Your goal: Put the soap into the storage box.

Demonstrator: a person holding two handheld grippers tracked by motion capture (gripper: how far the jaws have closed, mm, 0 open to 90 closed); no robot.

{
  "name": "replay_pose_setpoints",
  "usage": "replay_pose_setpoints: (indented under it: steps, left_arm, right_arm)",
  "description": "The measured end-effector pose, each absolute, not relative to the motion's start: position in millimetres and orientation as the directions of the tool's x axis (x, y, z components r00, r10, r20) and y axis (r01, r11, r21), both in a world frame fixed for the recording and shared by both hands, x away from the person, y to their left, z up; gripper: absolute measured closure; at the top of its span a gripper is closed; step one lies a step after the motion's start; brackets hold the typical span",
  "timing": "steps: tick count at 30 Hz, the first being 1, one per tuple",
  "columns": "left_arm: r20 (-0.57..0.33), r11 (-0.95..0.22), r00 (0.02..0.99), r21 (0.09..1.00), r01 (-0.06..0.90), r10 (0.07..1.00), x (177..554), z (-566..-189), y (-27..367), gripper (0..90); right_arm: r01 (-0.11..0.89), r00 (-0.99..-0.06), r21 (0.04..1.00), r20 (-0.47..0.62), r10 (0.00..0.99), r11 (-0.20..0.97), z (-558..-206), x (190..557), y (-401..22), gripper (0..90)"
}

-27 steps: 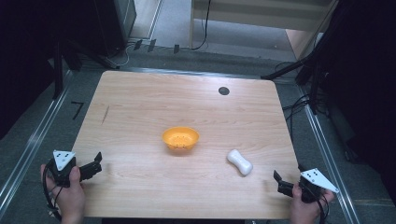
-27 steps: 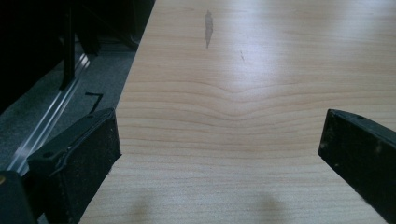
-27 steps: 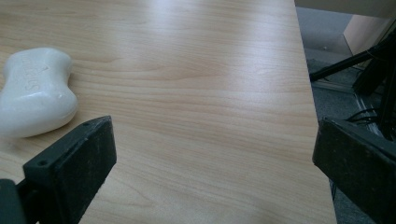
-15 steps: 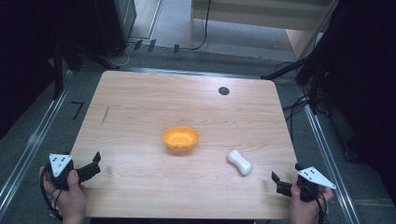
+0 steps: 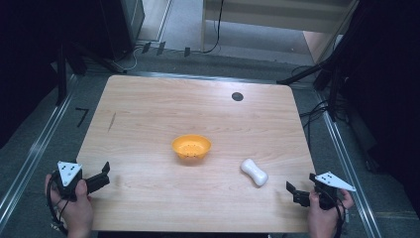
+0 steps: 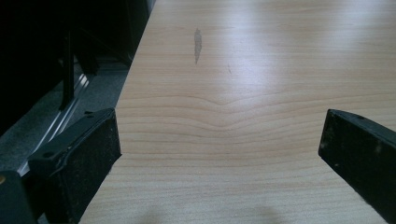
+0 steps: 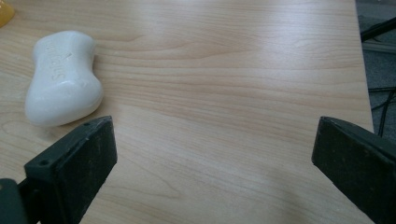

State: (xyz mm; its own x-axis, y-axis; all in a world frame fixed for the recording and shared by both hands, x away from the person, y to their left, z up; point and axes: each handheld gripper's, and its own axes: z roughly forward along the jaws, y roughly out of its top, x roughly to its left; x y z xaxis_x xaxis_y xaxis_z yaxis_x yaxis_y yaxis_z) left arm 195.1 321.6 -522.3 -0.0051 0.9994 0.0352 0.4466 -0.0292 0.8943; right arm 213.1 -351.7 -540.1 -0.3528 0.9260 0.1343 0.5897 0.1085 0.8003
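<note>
Table (image 5: pixel 148 124) first: a pale wooden top with rounded corners, fine grain running across it, a dark smudge (image 5: pixel 112 121) near its left side and a small round black cap (image 5: pixel 237 96) set into the far edge. Black stands and cables crowd the grey floor around it.

Next down in size, an orange bowl (image 5: pixel 191 147) sits near the middle of the table, shallow, empty as far as I can see, with small dark specks on its inner wall.

To the right of the bowl and a little nearer the person lies the bar of soap (image 5: pixel 254 172), well apart from the bowl. It is white, smooth and slightly glossy, pinched at the waist so both ends bulge, with raised lettering on its top face that I can't read. It lies flat on the wood, angled across the grain.

The right gripper (image 5: pixel 293 192) is held at the near right corner, near the soap but not touching it; in the right gripper view the soap (image 7: pixel 63 77) lies just beyond the left jaw, and the jaws stand wide apart with only bare wood between them.

The left gripper (image 5: pixel 105 173) sits at the near left edge, far from the soap, its jaws likewise spread wide over bare wood.
</note>
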Motion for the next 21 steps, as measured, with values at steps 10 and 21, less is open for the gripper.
replay_pose_setpoints:
  steps: [10,21]
  left_arm:
    - [0.042,-0.038,0.002,0.891,0.452,0.999,196,-522,321,0.0]
    - [0.045,-0.039,-0.002,0.889,0.456,0.999,196,-522,321,5.0]
  right_arm:
    - [0.665,-0.42,0.707,0.088,0.903,0.241,-520,227,-337,0.0]
    - [0.747,-0.473,0.556,0.06,0.879,0.364,-514,237,-310,0.2]
